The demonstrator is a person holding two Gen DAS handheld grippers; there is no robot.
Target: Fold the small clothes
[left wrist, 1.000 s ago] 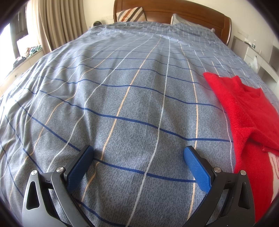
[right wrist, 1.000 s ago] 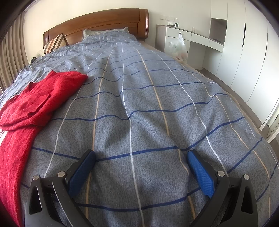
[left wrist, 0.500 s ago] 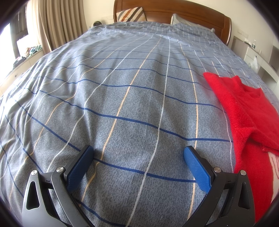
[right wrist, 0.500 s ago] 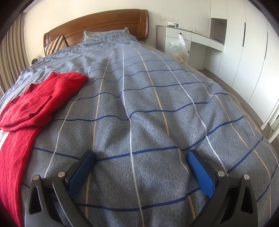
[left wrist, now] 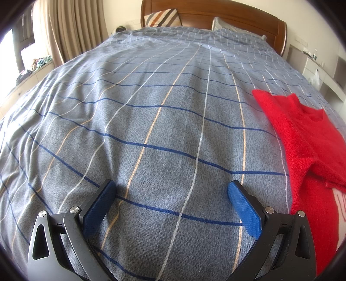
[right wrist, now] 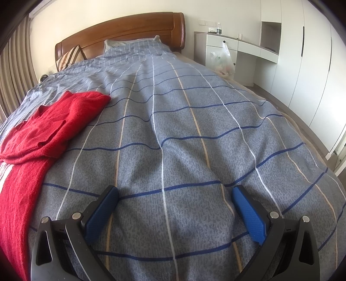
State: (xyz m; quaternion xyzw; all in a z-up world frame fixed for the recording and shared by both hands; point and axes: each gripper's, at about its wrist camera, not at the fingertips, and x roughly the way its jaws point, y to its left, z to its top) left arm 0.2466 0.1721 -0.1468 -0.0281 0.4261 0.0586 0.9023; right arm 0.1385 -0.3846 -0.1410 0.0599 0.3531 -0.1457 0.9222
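Observation:
A red knitted sweater (left wrist: 302, 138) lies spread on the grey checked bedspread, at the right edge of the left wrist view and at the left edge of the right wrist view (right wrist: 47, 127). One sleeve is laid across its body, and a white patch shows near its lower part. My left gripper (left wrist: 172, 190) hovers open over bare bedspread, to the left of the sweater, with nothing between its blue pads. Just as empty, my right gripper (right wrist: 175, 194) stands open over bare bedspread to the right of the sweater.
The bed (right wrist: 194, 121) fills both views, with a wooden headboard (right wrist: 121, 30) and pillows (left wrist: 161, 17) at the far end. Curtains (left wrist: 71, 30) hang on the left. A white desk with a plastic bag (right wrist: 220, 58) and tall wardrobes (right wrist: 311, 64) stand on the right.
The right wrist view has tilted up and turned slightly left, so the sweater shows further into it. The left gripper has not moved. Both grippers stay open.

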